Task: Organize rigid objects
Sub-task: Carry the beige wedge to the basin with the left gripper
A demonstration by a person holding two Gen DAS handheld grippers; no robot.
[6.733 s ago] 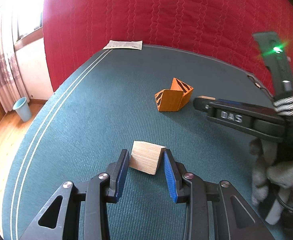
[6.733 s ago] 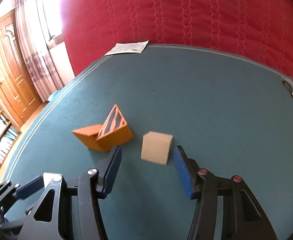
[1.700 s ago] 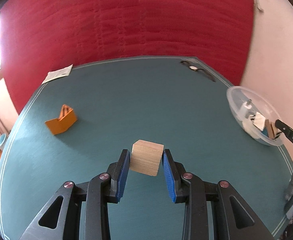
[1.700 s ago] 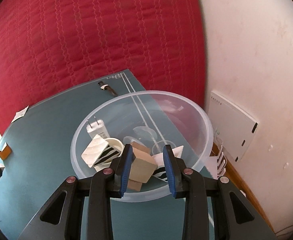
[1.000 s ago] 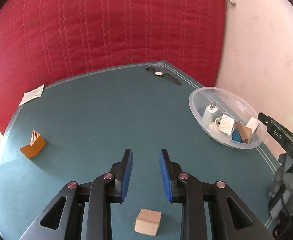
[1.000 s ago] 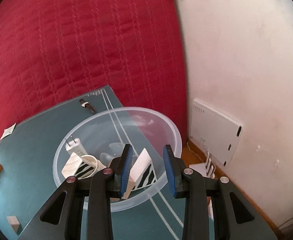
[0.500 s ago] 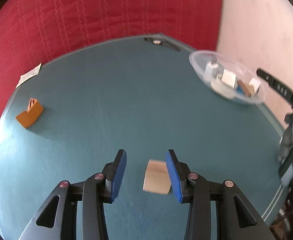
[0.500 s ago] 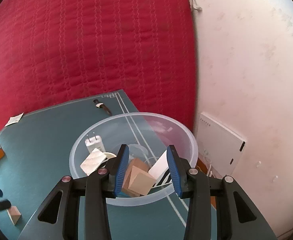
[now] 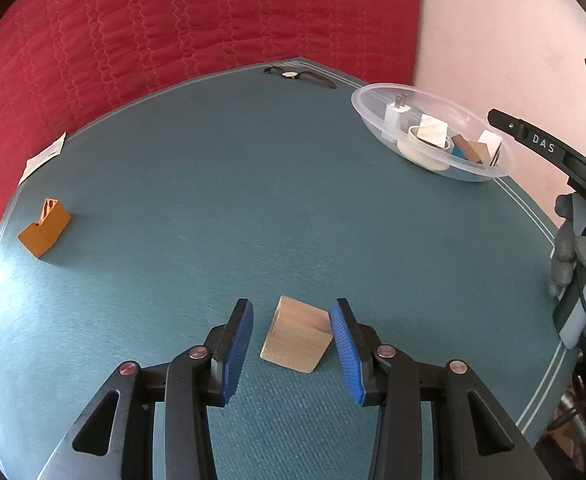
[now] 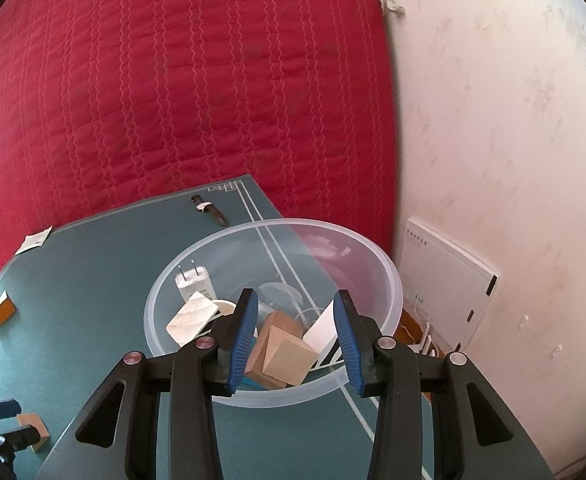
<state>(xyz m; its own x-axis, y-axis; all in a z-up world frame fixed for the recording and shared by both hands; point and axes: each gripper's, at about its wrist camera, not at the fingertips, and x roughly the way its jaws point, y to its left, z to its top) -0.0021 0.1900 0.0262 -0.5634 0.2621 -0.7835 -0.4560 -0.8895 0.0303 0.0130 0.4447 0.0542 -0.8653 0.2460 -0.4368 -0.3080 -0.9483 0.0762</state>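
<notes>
A plain wooden block lies on the teal table, between the open fingers of my left gripper, touching neither pad. The block also shows in the right wrist view. My right gripper is open and empty above the near rim of a clear plastic bowl. The bowl holds several wooden blocks, a white charger and striped pieces. The bowl sits at the table's far right in the left wrist view. An orange striped block lies at the far left.
A wristwatch lies at the table's far edge. A paper slip lies at the far left edge. A red quilted cover rises behind the table. A white wall and a white wall box stand to the right.
My left gripper let go of the wooden block onto the table, then came down around it with jaws open. My right gripper released its block into the bowl and opened wider.
</notes>
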